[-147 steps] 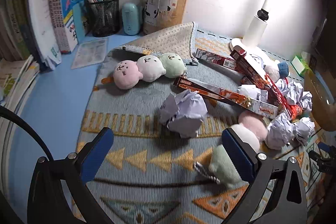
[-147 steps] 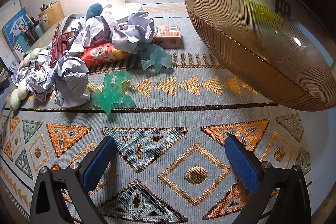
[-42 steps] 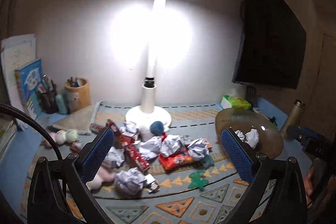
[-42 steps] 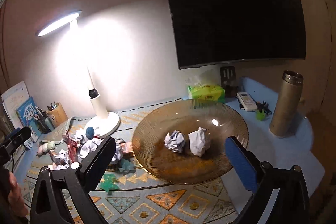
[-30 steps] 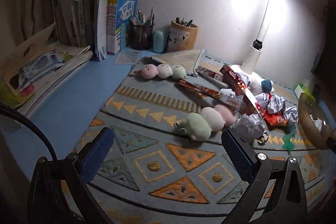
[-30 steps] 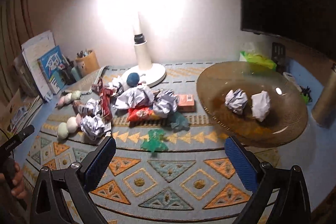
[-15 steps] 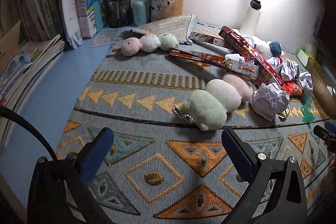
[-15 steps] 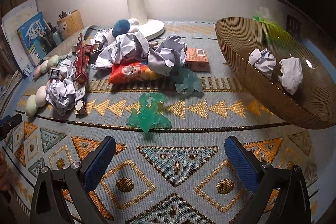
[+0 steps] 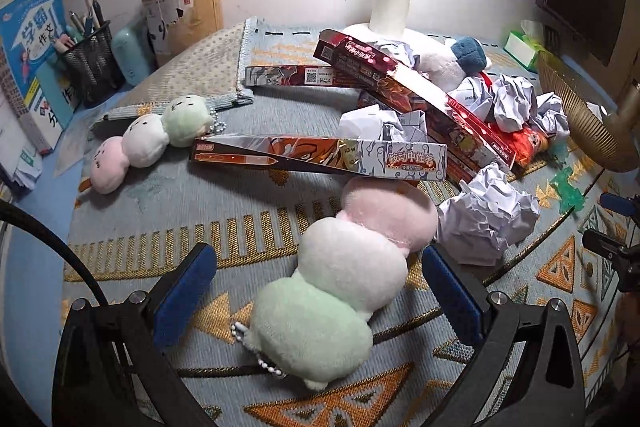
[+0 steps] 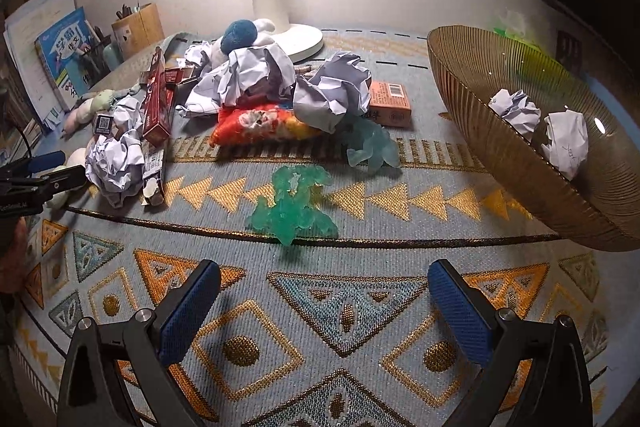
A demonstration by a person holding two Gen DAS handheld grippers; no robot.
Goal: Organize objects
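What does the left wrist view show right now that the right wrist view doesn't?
Left wrist only: the near three-ball plush between the open left gripper fingers, and the long pen box.
Right wrist only: two paper balls inside the amber bowl, and the orange carton.
Both: the lamp base, the green gel toy and the pen cup.

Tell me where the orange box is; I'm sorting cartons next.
Right wrist view, centre-right: the orange box lies on the mat beside a crumpled paper ball, left of the bowl.
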